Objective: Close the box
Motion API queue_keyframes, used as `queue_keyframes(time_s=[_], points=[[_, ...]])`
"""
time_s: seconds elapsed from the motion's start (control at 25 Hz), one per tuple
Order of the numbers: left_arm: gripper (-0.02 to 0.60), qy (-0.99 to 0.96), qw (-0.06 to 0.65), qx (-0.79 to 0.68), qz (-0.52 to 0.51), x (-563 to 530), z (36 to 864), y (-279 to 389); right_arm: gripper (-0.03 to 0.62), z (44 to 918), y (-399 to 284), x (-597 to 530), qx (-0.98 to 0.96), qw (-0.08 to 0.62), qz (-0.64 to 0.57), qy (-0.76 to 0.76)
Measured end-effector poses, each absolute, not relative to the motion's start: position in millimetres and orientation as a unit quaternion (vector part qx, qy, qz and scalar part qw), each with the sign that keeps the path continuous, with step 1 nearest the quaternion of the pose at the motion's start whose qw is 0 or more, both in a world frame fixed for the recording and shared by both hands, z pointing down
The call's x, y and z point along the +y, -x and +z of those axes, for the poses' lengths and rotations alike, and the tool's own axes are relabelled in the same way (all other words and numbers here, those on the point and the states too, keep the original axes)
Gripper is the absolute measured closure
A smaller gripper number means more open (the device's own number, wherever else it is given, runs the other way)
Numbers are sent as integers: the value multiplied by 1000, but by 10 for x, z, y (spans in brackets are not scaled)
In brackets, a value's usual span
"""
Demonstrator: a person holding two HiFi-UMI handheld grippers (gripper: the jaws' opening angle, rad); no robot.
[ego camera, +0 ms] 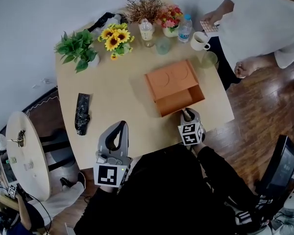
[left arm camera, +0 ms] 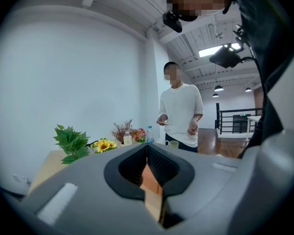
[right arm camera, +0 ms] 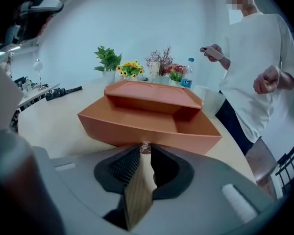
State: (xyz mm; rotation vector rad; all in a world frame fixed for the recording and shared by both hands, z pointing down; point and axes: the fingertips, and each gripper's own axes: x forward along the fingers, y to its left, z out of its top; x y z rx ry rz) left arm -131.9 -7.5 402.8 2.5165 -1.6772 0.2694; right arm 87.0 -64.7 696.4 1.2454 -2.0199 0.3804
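An orange box (ego camera: 174, 87) lies open on the round table, its lid (ego camera: 167, 76) folded back on the far side and its tray (right arm camera: 152, 124) empty. My right gripper (ego camera: 187, 113) is just in front of the tray's near wall. In the right gripper view its jaws (right arm camera: 145, 149) stand nearly together, pinching a small crumpled pale-brown piece (right arm camera: 145, 147) at the tips. My left gripper (ego camera: 119, 125) hovers over the table's near edge, left of the box. Its tips (left arm camera: 147, 146) meet with nothing held, and the box (left arm camera: 149, 177) shows through the gap behind them.
At the back of the table (ego camera: 112, 92) stand a green plant (ego camera: 77, 48), sunflowers (ego camera: 115, 37), dried flowers, a water bottle (ego camera: 184, 28), a mug (ego camera: 200, 41) and a green cup (ego camera: 209, 58). A black bundle (ego camera: 82, 112) lies at the left. A person (ego camera: 264, 18) stands at the table's right.
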Motion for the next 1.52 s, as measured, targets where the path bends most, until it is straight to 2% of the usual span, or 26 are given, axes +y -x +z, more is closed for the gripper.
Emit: queue_keyframes(time_s=[0.52, 1.16, 1.32, 1.52], points=[[597, -806, 59, -584, 78, 64, 4048, 1526, 523, 6934, -548, -1361, -785, 366, 129, -483], [597, -805, 62, -585, 82, 59, 4059, 1420, 523, 6924, -497, -1414, -785, 362, 136, -483], [597, -804, 63, -586, 77, 51, 4053, 1447, 484, 6927, -531, -1253, -793, 338, 174, -475], [597, -809, 65, -581, 66, 3, 4065, 1435, 471, 6491, -829, -941, -802, 251, 239, -487]])
